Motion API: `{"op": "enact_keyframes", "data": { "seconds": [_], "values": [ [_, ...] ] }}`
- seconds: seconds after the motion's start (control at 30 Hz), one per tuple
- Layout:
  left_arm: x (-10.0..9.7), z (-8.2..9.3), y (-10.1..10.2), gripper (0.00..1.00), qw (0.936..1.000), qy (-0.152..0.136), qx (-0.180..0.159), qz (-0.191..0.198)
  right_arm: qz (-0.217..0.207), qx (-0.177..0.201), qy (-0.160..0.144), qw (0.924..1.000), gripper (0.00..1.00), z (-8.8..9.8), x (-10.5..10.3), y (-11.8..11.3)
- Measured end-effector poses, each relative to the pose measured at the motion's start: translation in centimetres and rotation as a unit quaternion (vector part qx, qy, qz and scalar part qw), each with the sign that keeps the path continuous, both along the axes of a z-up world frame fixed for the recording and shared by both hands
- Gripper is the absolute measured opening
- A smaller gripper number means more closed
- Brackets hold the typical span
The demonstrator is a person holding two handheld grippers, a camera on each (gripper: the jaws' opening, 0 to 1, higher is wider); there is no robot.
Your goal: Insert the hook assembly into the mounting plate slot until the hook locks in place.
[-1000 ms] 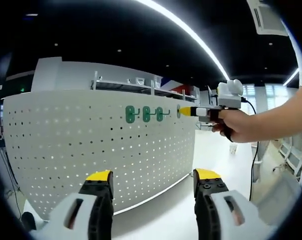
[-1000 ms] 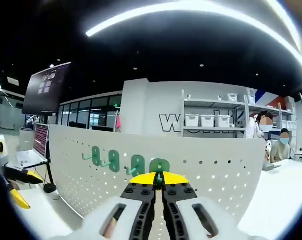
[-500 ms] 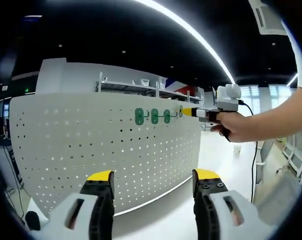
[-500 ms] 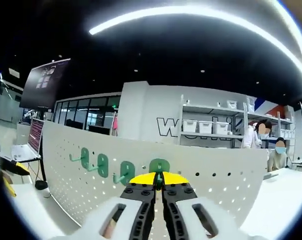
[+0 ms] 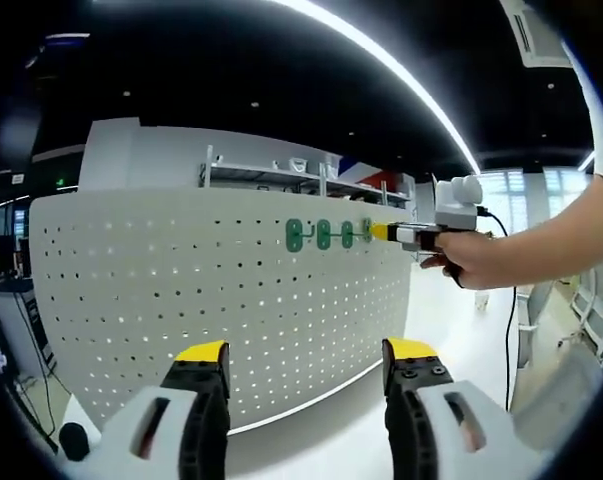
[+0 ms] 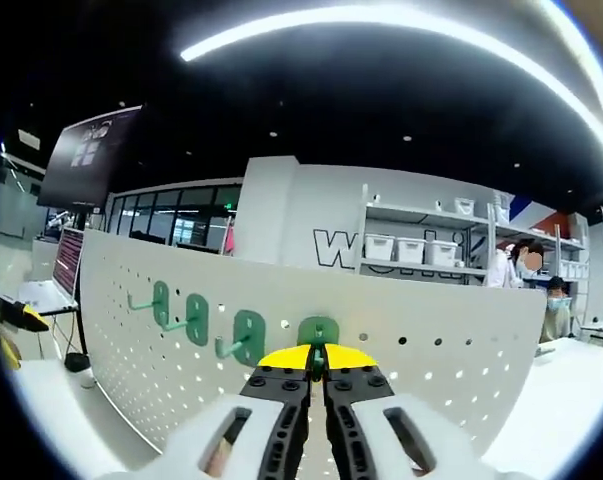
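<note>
Your right gripper (image 6: 316, 362), jaws closed on the 4th green hook (image 6: 318, 333), had edged closer along the white pegboard (image 5: 181, 300), the hook's base now against the holes beside 3 seated hooks (image 6: 196, 320); your left gripper (image 5: 306, 362) idled, jaws wide.

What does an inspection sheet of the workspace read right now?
Surface: white table under an upright pegboard.
Job's things: four green hooks on the pegboard; the fourth hook is pinched at the board by the right gripper.
Clutter: laptop at the pegboard's far end.
Grippers: right shut on the fourth hook; left gripper open, holding nothing.
Cables: black cable hanging below the person's hand.
Surroundings: shelves with bins, wall screen, two people.
</note>
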State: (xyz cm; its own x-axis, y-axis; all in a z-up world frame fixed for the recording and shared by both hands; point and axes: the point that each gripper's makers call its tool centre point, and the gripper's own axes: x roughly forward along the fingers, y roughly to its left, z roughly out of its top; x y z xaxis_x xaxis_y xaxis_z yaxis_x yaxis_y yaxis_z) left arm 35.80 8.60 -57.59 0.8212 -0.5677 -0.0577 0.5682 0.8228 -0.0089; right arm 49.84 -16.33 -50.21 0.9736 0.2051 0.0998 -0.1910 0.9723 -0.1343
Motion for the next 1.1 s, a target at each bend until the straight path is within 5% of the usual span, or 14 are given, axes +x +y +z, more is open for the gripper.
{"op": "enact_keyframes", "data": {
  "seconds": [0.53,0.7,1.1],
  "values": [
    [-0.3,-0.2,1.3,0.62,0.9999,0.004,0.005,0.009,-0.037,-0.009,-0.011,0.9992,0.02,-0.2,0.4,0.3],
    [-0.4,-0.4,1.8,0.62,0.9999,0.009,0.007,0.012,-0.064,0.015,-0.038,0.9971,0.02,-0.6,0.2,0.2],
    [-0.7,-0.5,1.9,0.62,0.9999,0.008,0.004,0.013,-0.049,0.008,-0.026,0.9984,0.02,-0.5,0.3,0.2]
  ]
}}
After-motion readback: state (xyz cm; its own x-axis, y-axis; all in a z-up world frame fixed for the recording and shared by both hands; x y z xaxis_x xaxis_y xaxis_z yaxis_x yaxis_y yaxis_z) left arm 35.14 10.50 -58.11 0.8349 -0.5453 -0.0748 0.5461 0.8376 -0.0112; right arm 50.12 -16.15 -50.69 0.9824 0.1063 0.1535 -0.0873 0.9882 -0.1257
